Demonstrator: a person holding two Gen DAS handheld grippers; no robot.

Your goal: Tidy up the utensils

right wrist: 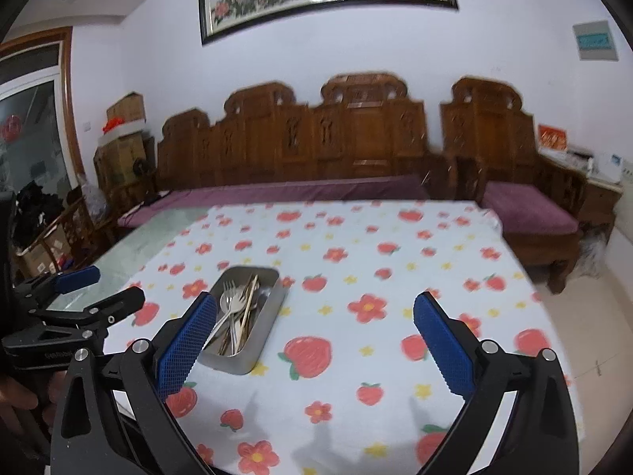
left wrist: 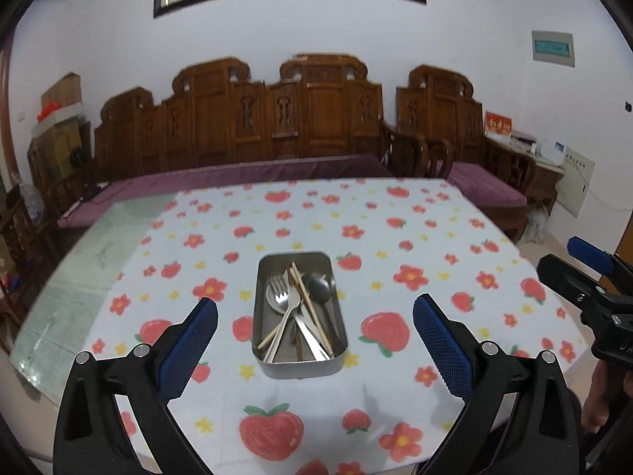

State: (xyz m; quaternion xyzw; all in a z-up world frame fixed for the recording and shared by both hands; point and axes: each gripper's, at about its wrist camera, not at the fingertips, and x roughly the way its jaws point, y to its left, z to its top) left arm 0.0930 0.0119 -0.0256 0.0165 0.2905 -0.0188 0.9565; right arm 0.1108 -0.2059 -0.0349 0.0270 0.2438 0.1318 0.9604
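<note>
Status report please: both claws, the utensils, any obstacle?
Left claw open, empty. Right claw open, empty. Utensils piled in metal tray on tablecloth. Nothing blocking.

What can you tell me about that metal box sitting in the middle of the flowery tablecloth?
The metal box is a shallow rectangular tray with rounded corners, dull silver like stainless steel, and open on top. It sits flat on the tablecloth, printed with red flowers and strawberries. Inside, piled loosely and crossing each other, lie forks, a spoon and pale wooden chopsticks. Neither gripper touches it; the left gripper is open, pointing toward it.
</note>
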